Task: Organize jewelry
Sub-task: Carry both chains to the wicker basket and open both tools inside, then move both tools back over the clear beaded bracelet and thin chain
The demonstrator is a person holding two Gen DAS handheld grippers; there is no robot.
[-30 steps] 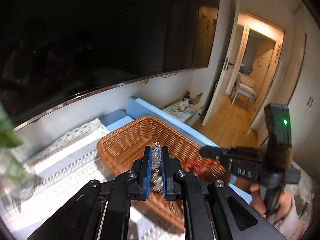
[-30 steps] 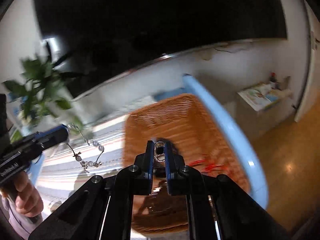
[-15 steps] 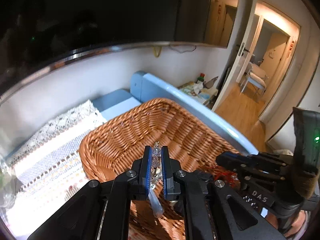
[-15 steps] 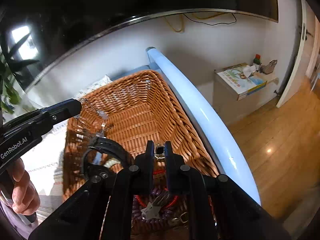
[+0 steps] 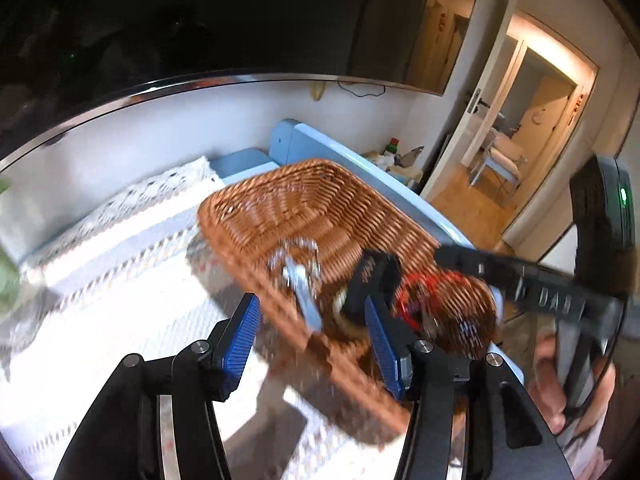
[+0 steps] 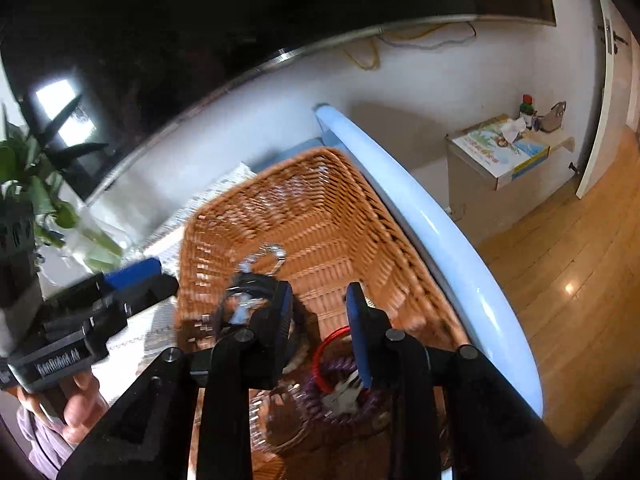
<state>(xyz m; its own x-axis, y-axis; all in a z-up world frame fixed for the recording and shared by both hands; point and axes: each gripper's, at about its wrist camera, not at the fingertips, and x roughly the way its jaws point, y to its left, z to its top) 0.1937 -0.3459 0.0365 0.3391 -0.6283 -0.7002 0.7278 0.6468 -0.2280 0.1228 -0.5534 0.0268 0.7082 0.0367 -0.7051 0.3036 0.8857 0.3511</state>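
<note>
- The silver chain piece point(image 5: 302, 280), blurred and hard to make out, hangs or falls just over the near-left rim of the wicker basket point(image 5: 312, 204); I cannot tell whether it has landed inside yet. From the right wrist view a glinting chain loop point(image 6: 267, 258) shows over the basket floor, beside a black band point(image 6: 248, 292).
- Other pieces already lie in the basket's near end: a red cord ring point(image 6: 330, 354) and a purple coiled band point(image 6: 340, 400) with something silver on it.
- Risk 1: the chain sits so near the rim that it could drape over the edge and slide onto the lace cloth point(image 5: 120, 248) on the bench. The release point close to the wall would cause that.
- Risk 2: chain, band and coil could tangle, since everything drops into the same corner.
- Risk 3: the 2 tools work close together over the basket and could knock each other or tip it.
- The left hand-held gripper point(image 5: 310, 340) has just been opening; its blue pads point(image 5: 240, 336) stand well apart, pressing on nothing, with the chain in the gap beyond them.
- The right hand-held gripper point(image 6: 320, 320) has just been opening too; its jaws are parted and empty, the black band just left of its left finger.
</note>
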